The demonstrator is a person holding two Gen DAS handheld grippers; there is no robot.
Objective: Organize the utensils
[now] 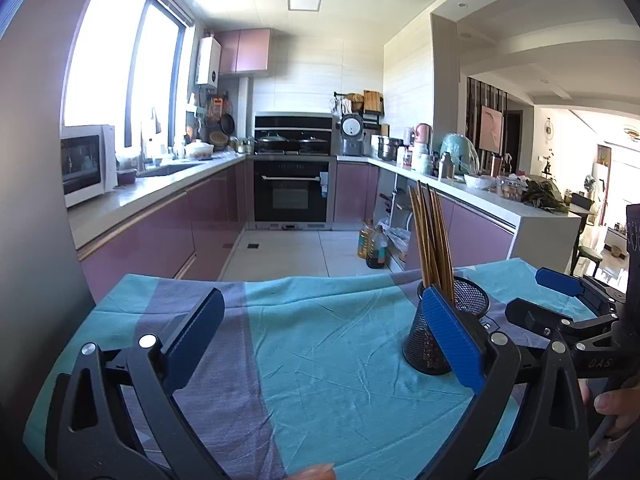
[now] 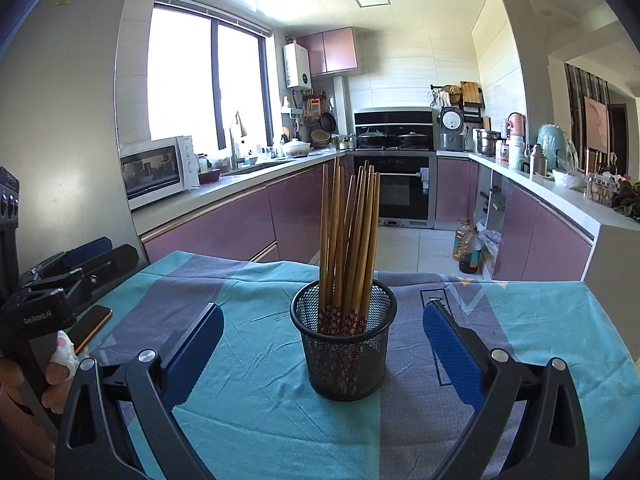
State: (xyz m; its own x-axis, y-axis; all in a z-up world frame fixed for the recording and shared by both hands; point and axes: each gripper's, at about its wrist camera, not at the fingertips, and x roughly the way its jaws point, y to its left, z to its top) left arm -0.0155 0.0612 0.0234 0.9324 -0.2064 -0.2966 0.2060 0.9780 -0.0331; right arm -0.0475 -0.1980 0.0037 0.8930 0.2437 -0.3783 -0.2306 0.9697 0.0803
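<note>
Many chopsticks (image 2: 349, 240) stand bundled upright in the mesh cup (image 2: 345, 354), which sits on the cloth-covered surface (image 2: 248, 408), so the sorting looks close to finished, if not done. The right gripper (image 2: 323, 354) hangs with its jaws spread wide and empty, the cup centred between and just ahead of its fingers (image 2: 192, 354). The left gripper (image 1: 320, 344) is also wide open and holds nothing; the cup (image 1: 444, 328) stands just beyond its right-hand finger (image 1: 450, 336).

No loose chopstick shows on the cloth in either view, so the sensible step is probably a check for strays, or steadying the cup. If the cup is to be moved, the right gripper is better placed: it should close low on the mesh wall, not the sticks, and slowly, since the tall bundle makes the cup top-heavy. A phone (image 2: 90, 326) lies near the left edge, well clear.
</note>
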